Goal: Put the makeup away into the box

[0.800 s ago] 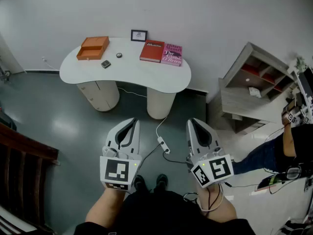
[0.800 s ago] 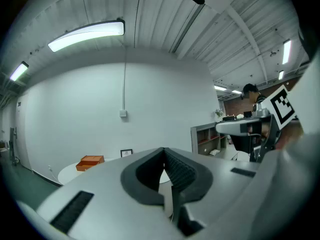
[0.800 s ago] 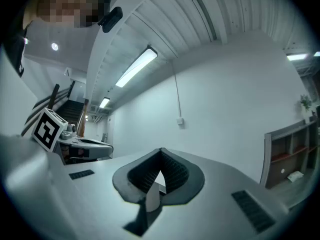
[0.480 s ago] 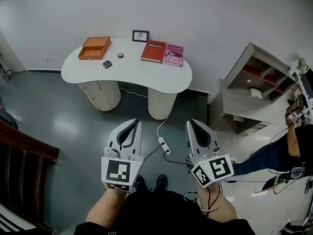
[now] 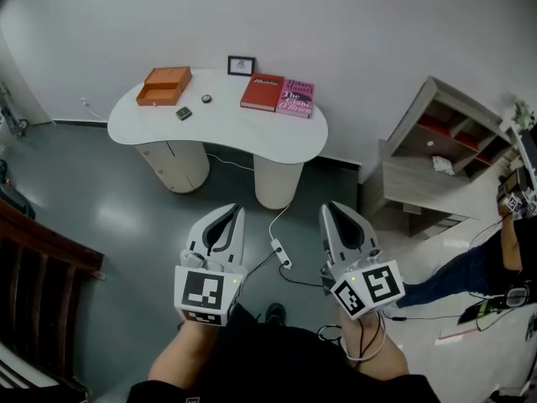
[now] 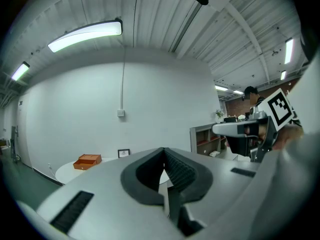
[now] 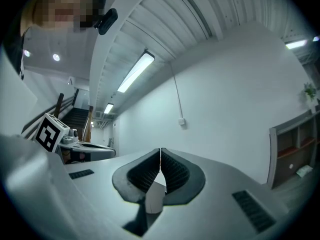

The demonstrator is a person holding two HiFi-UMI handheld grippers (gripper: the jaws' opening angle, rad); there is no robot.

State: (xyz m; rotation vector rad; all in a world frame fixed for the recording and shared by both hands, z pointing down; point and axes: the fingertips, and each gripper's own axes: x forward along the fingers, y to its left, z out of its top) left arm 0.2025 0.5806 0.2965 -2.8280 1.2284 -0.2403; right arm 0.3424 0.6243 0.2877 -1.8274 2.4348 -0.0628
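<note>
An open orange box [image 5: 163,86] sits at the left end of a white table [image 5: 252,133]. Beside it lie two small makeup pieces, a dark square compact [image 5: 183,113] and a small round one [image 5: 205,98]. My left gripper [image 5: 228,211] and right gripper [image 5: 331,209] hang side by side close to my body, well short of the table, both shut and empty. In the left gripper view the closed left gripper [image 6: 164,152] points towards the far orange box [image 6: 87,161]. The right gripper [image 7: 160,152] faces a bare wall, jaws together.
A small picture frame [image 5: 241,64] and two books, a red one [image 5: 262,91] and a pink one [image 5: 295,96], lie on the table. A power strip with its cable [image 5: 278,252] lies on the floor. A wooden shelf unit [image 5: 440,154] stands at the right and dark stairs [image 5: 33,292] at the left.
Both grippers stay shut and keep their place in front of my body. One shoe has slipped out of sight below, and the table has shifted slightly in the head view.
</note>
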